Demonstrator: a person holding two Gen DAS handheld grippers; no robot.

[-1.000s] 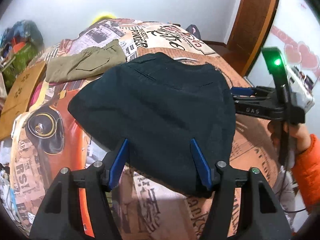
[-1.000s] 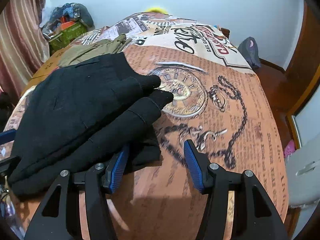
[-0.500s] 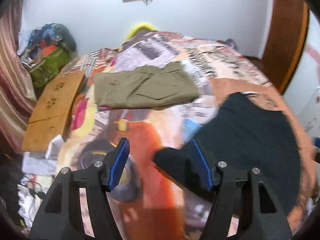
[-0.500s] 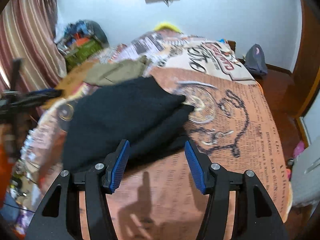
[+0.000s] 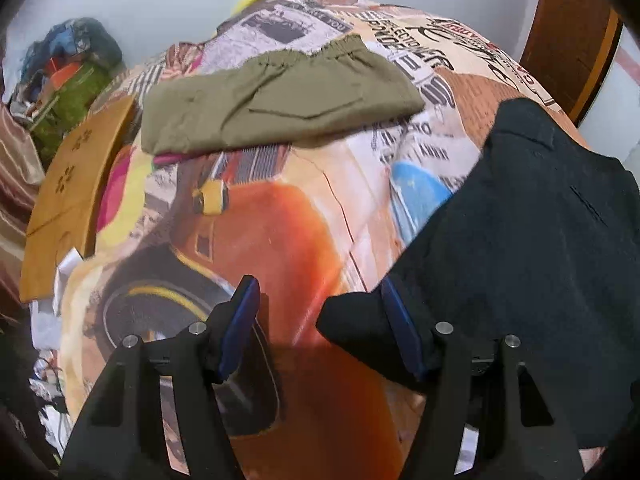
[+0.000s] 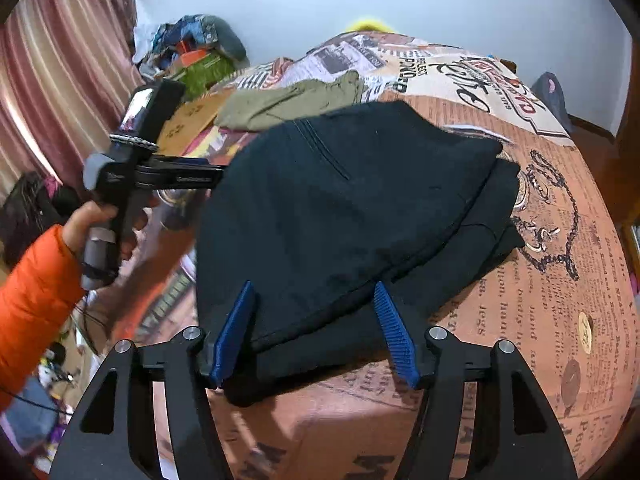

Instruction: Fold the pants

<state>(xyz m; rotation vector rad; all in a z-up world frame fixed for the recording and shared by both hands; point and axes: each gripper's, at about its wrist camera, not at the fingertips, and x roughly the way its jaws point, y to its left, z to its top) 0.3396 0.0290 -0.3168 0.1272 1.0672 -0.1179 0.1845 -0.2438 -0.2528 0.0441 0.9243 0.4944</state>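
The folded black pants (image 6: 352,208) lie on the printed bedspread (image 6: 560,280); in the left wrist view they (image 5: 540,248) fill the right side. My left gripper (image 5: 320,328) is open at the pants' left corner, which lies by its right finger. My right gripper (image 6: 316,332) is open at the near edge of the pants, the cloth lying between its fingers. The left gripper also shows in the right wrist view (image 6: 216,172), its tips at the pants' left edge.
Folded olive pants (image 5: 272,100) lie farther back on the bed. A wooden board (image 5: 68,196) lies at the bed's left edge. Bags and clutter (image 6: 192,56) pile in the far left corner. A wooden door (image 5: 572,32) stands at right.
The left gripper swung left off the black pants and now sits at their left corner. The right gripper moved left, now centred on the pants' near edge. Both stayed open.
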